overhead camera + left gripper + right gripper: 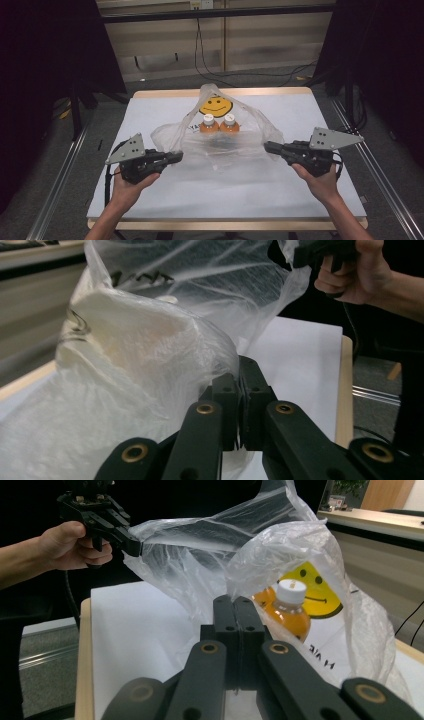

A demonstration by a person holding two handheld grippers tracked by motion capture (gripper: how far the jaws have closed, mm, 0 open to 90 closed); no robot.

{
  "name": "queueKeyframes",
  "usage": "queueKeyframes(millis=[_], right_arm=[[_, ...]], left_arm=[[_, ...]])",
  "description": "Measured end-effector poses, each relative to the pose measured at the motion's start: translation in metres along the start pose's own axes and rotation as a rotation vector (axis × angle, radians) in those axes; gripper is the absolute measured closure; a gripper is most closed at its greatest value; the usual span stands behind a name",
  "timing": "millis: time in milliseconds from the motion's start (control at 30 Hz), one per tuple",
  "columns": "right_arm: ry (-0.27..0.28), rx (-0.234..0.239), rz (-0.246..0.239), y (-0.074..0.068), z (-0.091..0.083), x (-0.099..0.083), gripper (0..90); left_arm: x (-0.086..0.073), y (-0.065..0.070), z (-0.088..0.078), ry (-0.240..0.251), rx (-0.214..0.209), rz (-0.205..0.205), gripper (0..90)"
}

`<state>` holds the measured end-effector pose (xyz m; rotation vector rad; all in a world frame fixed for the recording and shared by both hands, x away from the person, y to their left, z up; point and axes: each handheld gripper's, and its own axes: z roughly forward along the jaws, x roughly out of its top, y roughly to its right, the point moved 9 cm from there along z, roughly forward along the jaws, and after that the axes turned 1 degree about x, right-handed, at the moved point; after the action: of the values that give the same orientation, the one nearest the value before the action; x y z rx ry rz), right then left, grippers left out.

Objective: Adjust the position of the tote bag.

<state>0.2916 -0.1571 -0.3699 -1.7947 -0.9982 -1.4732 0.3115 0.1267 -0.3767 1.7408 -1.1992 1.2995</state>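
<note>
Two tongs clamped on one thin clear plastic bag (220,135) printed with a yellow smiley face, mid-counter.

Left tongs (176,157) pinch the bag's near-left edge, jaws clenched on the film; right tongs (268,147) pinch its near-right edge the same way, stretching the mouth wide between them. Inside, toward the far side, stand two orange bottles with white caps (219,124), upright, side by side. The bag's bottom rests on the white counter (150,200).
</note>
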Motion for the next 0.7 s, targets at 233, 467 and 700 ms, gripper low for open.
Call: queueKeyframes(millis=[233,467,700], right_arm=[[0.034,-0.02,0.009,0.014,0.0,0.01,90.0],[0.092,-0.064,0.004,0.032,-0.007,0.038,90.0],[0.145,-0.088,0.004,0.052,-0.007,0.07,90.0]], left_arm=[[0.022,-0.011,-0.008,0.049,0.035,0.013,88.3],[0.034,-0.033,-0.009,0.076,0.065,-0.002,88.3],[0.053,-0.049,-0.011,0.098,0.099,0.0,88.4]])
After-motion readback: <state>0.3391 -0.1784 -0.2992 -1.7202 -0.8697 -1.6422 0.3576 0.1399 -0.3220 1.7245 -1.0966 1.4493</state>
